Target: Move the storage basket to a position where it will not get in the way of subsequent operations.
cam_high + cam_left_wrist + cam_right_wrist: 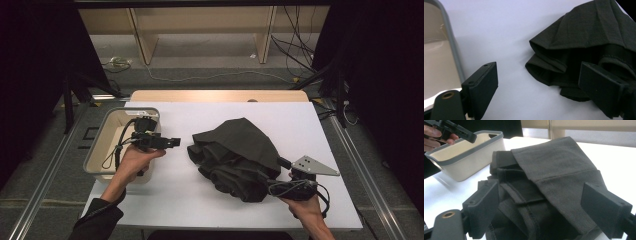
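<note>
Centrally on the white desk (165,195): a crumpled dark garment (235,155), heaped in folds, a broad flat panel on top, hems and seams bunched along the near and left edges. Left of the garment, well apart across bare desk: a beige bin (102,150) with a grey rim, at the desk's left edge. Between bin and garment, above the bin's right rim: left gripper (170,142), held in a hand (132,160), pointing level toward the garment, short of it. Jaws wide apart, nothing between them; in the left gripper view, bare desk between the two black jaws, the garment's folded edge (554,65) ahead and to the right, the bin's rim (452,47) at the left. At the garment's near right corner: right gripper (280,162), held in a hand (307,210), grey three-cornered plate on top, cable looped beside the hand, nose at the cloth's edge. Jaws spread wide on either side of the heap in the right gripper view, dark cloth (544,195) lying between them, pads not pressing on it. Beyond the garment in that same view: the bin (471,157), and over its far rim the left gripper (461,132).
</note>
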`<control>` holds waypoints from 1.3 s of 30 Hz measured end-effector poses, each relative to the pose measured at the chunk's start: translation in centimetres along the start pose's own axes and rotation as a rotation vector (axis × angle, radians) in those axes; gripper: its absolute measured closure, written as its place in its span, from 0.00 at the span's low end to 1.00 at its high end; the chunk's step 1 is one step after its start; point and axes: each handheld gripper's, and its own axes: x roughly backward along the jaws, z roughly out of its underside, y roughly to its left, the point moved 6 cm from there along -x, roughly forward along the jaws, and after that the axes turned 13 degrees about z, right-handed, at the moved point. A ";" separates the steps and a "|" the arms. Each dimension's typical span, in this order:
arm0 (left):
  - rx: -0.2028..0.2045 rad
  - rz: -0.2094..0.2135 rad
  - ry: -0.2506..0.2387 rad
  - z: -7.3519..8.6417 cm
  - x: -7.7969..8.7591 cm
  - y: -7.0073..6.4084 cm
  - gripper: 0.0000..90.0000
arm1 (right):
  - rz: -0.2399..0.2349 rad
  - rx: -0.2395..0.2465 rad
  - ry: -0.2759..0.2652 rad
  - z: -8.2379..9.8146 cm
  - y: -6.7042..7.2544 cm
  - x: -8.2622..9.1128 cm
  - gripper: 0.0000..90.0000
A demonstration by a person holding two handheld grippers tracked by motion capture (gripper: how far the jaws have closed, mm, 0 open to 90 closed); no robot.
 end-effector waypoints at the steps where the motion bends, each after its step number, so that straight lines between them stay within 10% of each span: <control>1: -0.002 0.003 0.003 0.1 -0.2 -0.2 0.17 | -0.002 0.000 -0.001 0.0 0.1 0.0 0.18; 16: -0.040 0.112 0.037 2.5 -2.7 -3.9 0.17 | -0.004 0.012 0.009 0.1 0.1 -0.1 0.18; 39: -0.147 0.155 0.113 6.5 -5.9 -8.6 0.17 | -0.005 0.022 0.043 0.4 0.4 -0.4 0.18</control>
